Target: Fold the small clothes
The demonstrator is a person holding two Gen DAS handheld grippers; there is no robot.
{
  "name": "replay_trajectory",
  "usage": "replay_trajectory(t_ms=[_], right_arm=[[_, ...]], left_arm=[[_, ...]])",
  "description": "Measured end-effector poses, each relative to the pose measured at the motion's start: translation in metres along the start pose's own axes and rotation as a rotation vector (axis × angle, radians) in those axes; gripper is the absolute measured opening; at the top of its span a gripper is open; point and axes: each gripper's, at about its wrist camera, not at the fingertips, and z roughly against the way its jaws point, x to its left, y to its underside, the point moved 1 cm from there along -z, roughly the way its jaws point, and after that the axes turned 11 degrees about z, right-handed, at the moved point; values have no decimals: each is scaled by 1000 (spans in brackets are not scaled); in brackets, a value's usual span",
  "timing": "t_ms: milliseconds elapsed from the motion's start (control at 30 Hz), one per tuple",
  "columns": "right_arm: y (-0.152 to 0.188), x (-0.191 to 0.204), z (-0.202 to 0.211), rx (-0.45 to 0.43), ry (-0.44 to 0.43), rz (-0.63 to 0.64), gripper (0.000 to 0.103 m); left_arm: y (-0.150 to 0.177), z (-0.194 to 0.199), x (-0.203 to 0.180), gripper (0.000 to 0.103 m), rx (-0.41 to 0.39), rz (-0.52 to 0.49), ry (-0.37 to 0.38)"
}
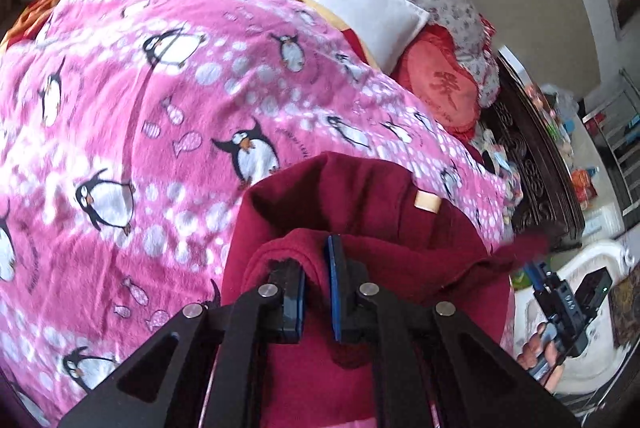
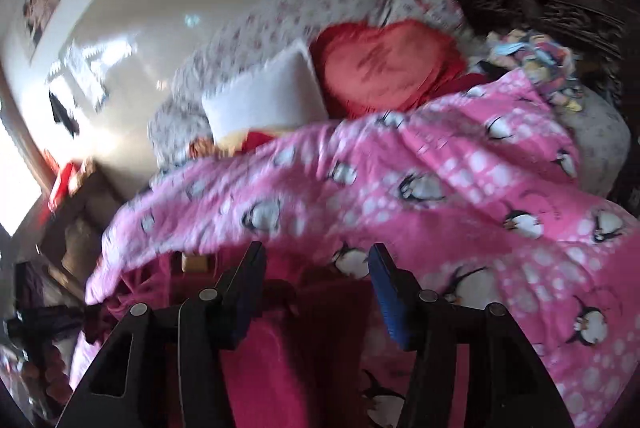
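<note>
My left gripper (image 1: 316, 268) pinches the dark red garment (image 1: 360, 195) on the penguin blanket (image 1: 160, 87); white pillow (image 1: 360, 3) behind; my right gripper (image 2: 316, 280) seems spread apart, blurred

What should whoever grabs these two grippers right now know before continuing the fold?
Left gripper: jaws shut on a raised fold of the dark red garment.
Right gripper: jaws open, holding nothing, hovering at the garment's edge.
The garment lies on the pink penguin blanket on the bed, its tan neck label showing.
Done: one edge picked up.
Left: probably carry that edge across, then smooth and finish the fold; the right-wrist view is blurred, so check first.
</note>
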Motion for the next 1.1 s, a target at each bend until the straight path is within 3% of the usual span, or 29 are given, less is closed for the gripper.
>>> replay_trajectory(t_ms=[33, 100, 167, 233, 367, 500, 567, 600, 667, 700, 767, 800, 833, 867, 967, 1100], right_arm=[[1, 4, 6, 0, -16, 19, 58], [5, 19, 17, -2, -23, 98, 58], [9, 36, 20, 8, -29, 169, 58], [13, 54, 13, 35, -57, 216, 57], [20, 81, -16, 67, 10, 330, 57], [21, 78, -46, 77, 196, 379, 57], [19, 66, -53, 75, 175, 321, 63], [17, 60, -57, 82, 168, 295, 72], [16, 55, -65, 96, 187, 288, 75], [15, 54, -70, 107, 171, 300, 72], [14, 58, -75, 131, 135, 329, 20], [14, 60, -75, 135, 136, 346, 10], [13, 62, -73, 125, 137, 358, 9], [11, 64, -68, 103, 145, 378, 9], [5, 64, -58, 50, 182, 388, 9], [10, 59, -83, 112, 239, 393, 9]], left_arm=[[1, 5, -4, 18, -3, -16, 2], [3, 17, -9, 40, -33, -40, 15], [3, 31, -12, 78, -91, -38, 28], [1, 48, -15, 82, -186, -45, 12], [4, 58, -16, 82, -185, -75, 19], [21, 45, -12, 82, -164, -133, -45], [30, 30, -11, 82, -148, -172, -76], [33, 23, -10, 82, -142, -186, -85], [37, 4, -12, 82, -124, -201, -119], [37, -3, -12, 82, -117, -200, -130], [34, -20, -15, 81, -108, -208, -147], [31, -25, -16, 67, -109, -213, -165], [29, -28, -18, 43, -107, -217, -183], [24, -32, -19, 25, -105, -218, -211], [8, -29, -14, 21, -134, -174, -193], [-3, -40, -8, 20, -146, -160, -230]])
